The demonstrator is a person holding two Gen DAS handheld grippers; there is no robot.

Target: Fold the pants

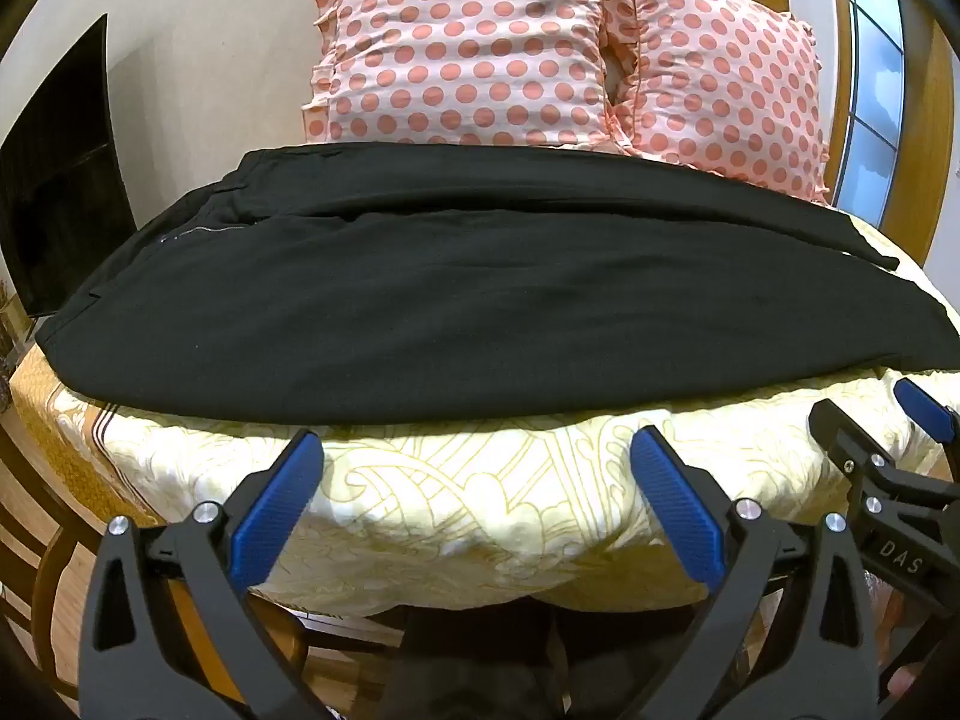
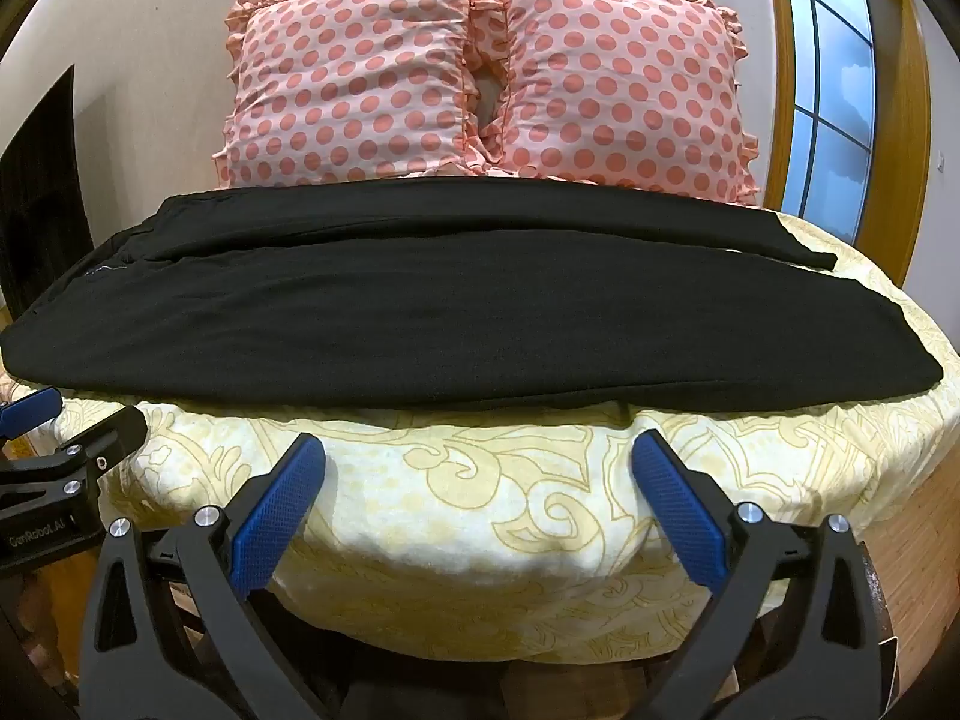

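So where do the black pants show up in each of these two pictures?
Left wrist view: the black pants lie across the middle, on the yellow bedspread.
Right wrist view: the black pants again span the middle, just beyond the open right gripper.
Shared landmark: the two polka-dot pillows right behind the pants.

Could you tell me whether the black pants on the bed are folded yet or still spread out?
Spread out: the pants lie full length across the bed, legs side by side.

Black hand-held gripper (image 1: pixel 474 450) arms, ribbed blue fingertip pads (image 1: pixel 675 504), silver screws, white "DAS" lettering.
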